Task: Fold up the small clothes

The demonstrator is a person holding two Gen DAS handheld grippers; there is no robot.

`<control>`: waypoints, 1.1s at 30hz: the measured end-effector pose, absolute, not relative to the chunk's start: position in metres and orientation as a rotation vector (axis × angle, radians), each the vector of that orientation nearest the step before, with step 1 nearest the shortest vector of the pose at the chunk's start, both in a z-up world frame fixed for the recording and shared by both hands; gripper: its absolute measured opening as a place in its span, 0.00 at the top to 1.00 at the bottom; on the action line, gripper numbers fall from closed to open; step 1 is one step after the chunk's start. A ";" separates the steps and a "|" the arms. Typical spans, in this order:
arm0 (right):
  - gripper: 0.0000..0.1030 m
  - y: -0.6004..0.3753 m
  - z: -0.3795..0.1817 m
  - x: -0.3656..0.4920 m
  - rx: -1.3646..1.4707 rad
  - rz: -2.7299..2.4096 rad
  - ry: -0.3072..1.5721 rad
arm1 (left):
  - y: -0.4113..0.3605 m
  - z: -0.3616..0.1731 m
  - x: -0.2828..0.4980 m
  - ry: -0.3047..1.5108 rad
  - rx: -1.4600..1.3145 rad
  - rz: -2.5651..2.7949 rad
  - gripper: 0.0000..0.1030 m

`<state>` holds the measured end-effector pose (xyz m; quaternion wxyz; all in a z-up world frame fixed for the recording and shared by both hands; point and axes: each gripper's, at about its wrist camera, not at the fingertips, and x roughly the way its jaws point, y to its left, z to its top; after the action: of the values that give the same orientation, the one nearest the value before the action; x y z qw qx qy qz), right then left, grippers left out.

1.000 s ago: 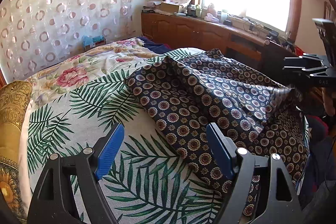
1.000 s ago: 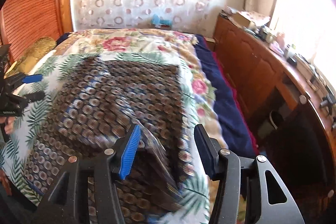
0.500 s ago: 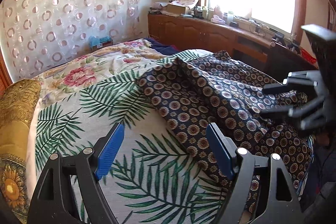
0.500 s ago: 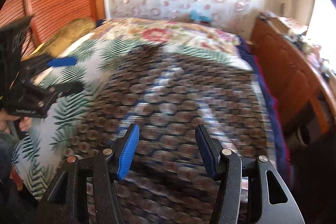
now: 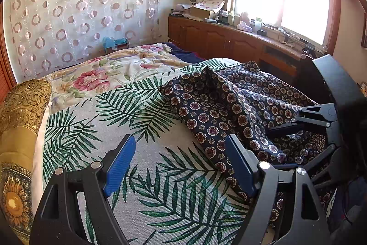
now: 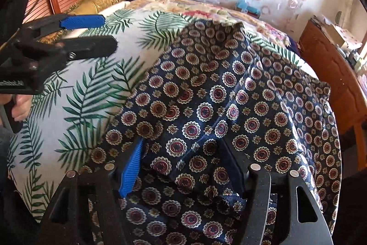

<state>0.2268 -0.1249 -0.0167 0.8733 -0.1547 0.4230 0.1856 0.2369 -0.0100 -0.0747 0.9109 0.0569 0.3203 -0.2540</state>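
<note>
A dark navy garment with round floral medallions lies rumpled on the palm-leaf bed cover; it also fills the right wrist view. My left gripper is open and empty, held above the bare cover just left of the garment's near edge; it also shows in the right wrist view. My right gripper is open, low over the garment, with cloth lying between its fingers; it also shows in the left wrist view.
A gold patterned pillow lies at the left. A floral quilt covers the far bed. A wooden cabinet with clutter runs under the window. A circle-patterned curtain hangs behind.
My right gripper swung left and dropped low onto the garment, which now lies flatter. My left gripper drew back a little to the left, staying open.
</note>
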 end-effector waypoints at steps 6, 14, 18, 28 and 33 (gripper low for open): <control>0.95 -0.156 0.007 0.229 -0.296 0.381 0.881 | -0.010 -0.078 0.237 0.667 0.098 -0.526 0.21; 0.95 -0.224 0.061 0.266 -0.367 0.211 0.761 | -0.011 -0.084 0.240 0.684 0.087 -0.538 0.21; 0.95 -0.247 0.064 0.302 -0.360 0.136 0.738 | -0.014 -0.085 0.239 0.682 0.093 -0.542 0.21; 0.52 -0.284 0.053 0.349 -0.184 0.012 0.725 | -0.019 -0.093 0.248 0.752 0.094 -0.519 0.21; 0.52 -0.287 0.040 0.353 -0.169 0.147 0.776 | -0.027 -0.088 0.257 0.789 0.094 -0.507 0.22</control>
<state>0.3533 -0.2868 0.0396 0.9195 -0.0823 0.3776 0.0715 0.2572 -0.0273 -0.0882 0.8909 0.0454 0.3802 -0.2443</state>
